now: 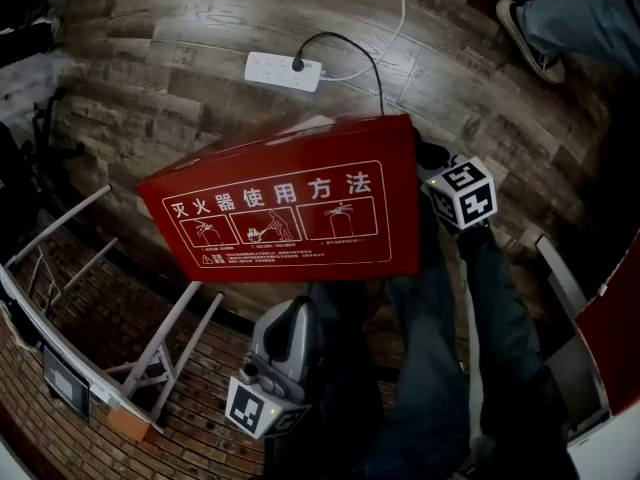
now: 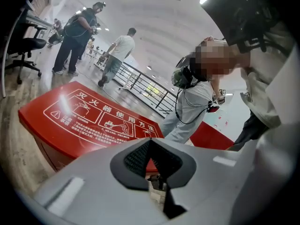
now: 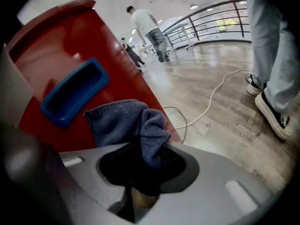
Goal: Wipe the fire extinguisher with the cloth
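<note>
At the red box (image 1: 300, 208) with the cloth (image 3: 126, 121)!
The right gripper (image 3: 140, 146) pinches the cloth beside a blue handle (image 3: 75, 92); the left gripper (image 2: 151, 146) is pressed together, empty. A power strip (image 1: 284, 70) lies upper centre.

In your head view, the red rectangular box with white printed instructions (image 1: 290, 218) hides the jaws of your right gripper (image 3: 140, 170); only its marker cube (image 1: 463, 192) shows. The lower end of the blue-grey terry cloth (image 3: 126, 123) vanishes between those jaws. The box's smallest print is too fine to read. The picture's right edge cuts off a second red box (image 1: 615, 318).
</note>
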The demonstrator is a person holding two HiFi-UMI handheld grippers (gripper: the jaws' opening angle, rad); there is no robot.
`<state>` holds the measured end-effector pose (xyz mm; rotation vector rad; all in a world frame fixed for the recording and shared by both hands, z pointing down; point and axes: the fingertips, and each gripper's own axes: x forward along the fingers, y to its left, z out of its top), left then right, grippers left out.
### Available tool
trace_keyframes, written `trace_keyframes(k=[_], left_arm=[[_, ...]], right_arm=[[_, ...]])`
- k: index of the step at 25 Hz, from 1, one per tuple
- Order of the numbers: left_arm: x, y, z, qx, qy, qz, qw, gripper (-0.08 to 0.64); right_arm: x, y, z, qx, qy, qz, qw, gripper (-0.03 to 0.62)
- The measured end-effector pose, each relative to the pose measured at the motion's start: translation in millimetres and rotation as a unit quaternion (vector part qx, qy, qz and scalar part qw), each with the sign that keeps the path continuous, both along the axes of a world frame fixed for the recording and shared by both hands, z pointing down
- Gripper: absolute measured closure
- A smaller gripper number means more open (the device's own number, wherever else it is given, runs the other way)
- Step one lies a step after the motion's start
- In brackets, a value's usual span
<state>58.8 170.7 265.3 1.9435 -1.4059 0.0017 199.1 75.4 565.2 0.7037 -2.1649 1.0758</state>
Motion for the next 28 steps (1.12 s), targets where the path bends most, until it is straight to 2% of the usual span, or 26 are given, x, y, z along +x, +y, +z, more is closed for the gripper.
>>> trace_keyframes(k=[3,5,7,9,11,14,15,16,18,20,24,28], left_arm=[[-7.6,1.4,1.1,-0.005,-0.001,-0.004,1.0000,0.555],[-11.7,0.3,0.0,-0.004,0.000,-0.006,1.0000,0.555],[-15.6,-3.1,-3.1,0.001,0.004,-0.010,0.9999,0.555],[-18.5,-3.6,-5.0,0.005,0.009,-0.007,0.9999,0.555],[-21.5,-0.5,-5.2,0.006,0.013,0.004,0.9999,0.555],[-34.2,0.6,-8.0,0.009,0.016,0.013,0.9998,0.555],[-41.2,-1.0,-9.8,0.011,0.016,0.012,0.9997,0.555],[-49.3,-2.5,-11.3,0.014,0.016,0.011,0.9997,0.555],[-67.8,1.5,-12.1,0.013,0.013,0.012,0.9998,0.555],[-88.6,7.4,-12.9,0.012,0.009,0.012,0.9998,0.554],[-136.5,16.1,-13.4,0.017,-0.017,0.002,0.9997,0.554],[-172.2,18.1,-15.8,0.015,-0.026,-0.026,0.9992,0.554]], right_arm=[[2.2,11.4,2.0,-0.021,-0.008,0.031,0.999,0.484],[5.1,40.9,-11.5,-0.020,-0.013,0.016,1.000,0.485],[7.4,76.2,-36.0,-0.008,-0.028,0.008,1.000,0.484],[7.7,106.0,-68.1,0.012,-0.051,0.024,0.998,0.484],[-0.5,126.3,-102.4,0.051,-0.067,0.030,0.996,0.484],[-40.5,143.3,-149.4,0.154,-0.046,-0.043,0.986,0.485],[-56.5,143.3,-160.5,0.173,-0.038,-0.052,0.983,0.485],[-71.6,139.5,-168.6,0.176,-0.039,-0.036,0.983,0.483],[-97.9,131.3,-173.4,0.152,-0.043,0.013,0.987,0.485],[-125.1,132.4,-171.4,0.142,-0.041,0.026,0.989,0.484],[-204.7,146.3,-176.0,0.117,-0.084,0.005,0.990,0.485],[-274.9,153.7,-170.8,0.131,-0.107,-0.050,0.984,0.484]])
